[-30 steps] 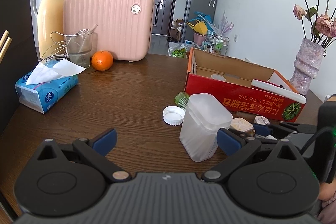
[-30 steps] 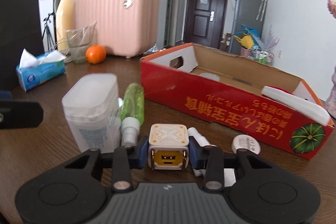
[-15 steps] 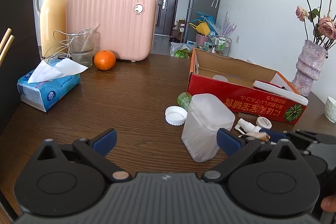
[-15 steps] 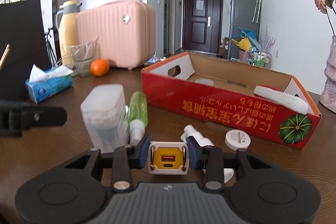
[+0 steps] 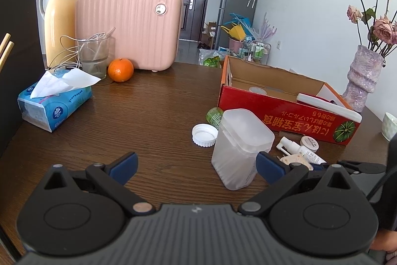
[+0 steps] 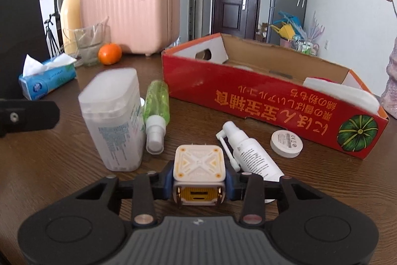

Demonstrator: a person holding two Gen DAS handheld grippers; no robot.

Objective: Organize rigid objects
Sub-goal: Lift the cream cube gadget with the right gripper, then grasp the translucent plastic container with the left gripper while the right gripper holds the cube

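Wood-grain table (image 5: 153, 116) cluttered — right tongs (image 6: 199, 181) grasping charger cube (image 6: 199, 173), left tongs (image 5: 196, 163) released; door (image 5: 186, 4) behind.

Your white cube charger (image 6: 199, 167) with orange trim is clamped between the blue pads, its patterned face up and its yellow port face toward the camera. The frosted plastic container (image 6: 114, 121) stands upright and lidded on the table. Just beside it, the green spray bottle (image 6: 156, 106) lies on its side, white cap toward you. The white nasal spray bottle (image 6: 250, 153) lies flat, nozzle pointing away, near the small white round jar (image 6: 286, 139). A white screw cap (image 5: 205, 135) rests open side up. The red cardboard box (image 6: 273, 101) sits open behind them, with white items inside.
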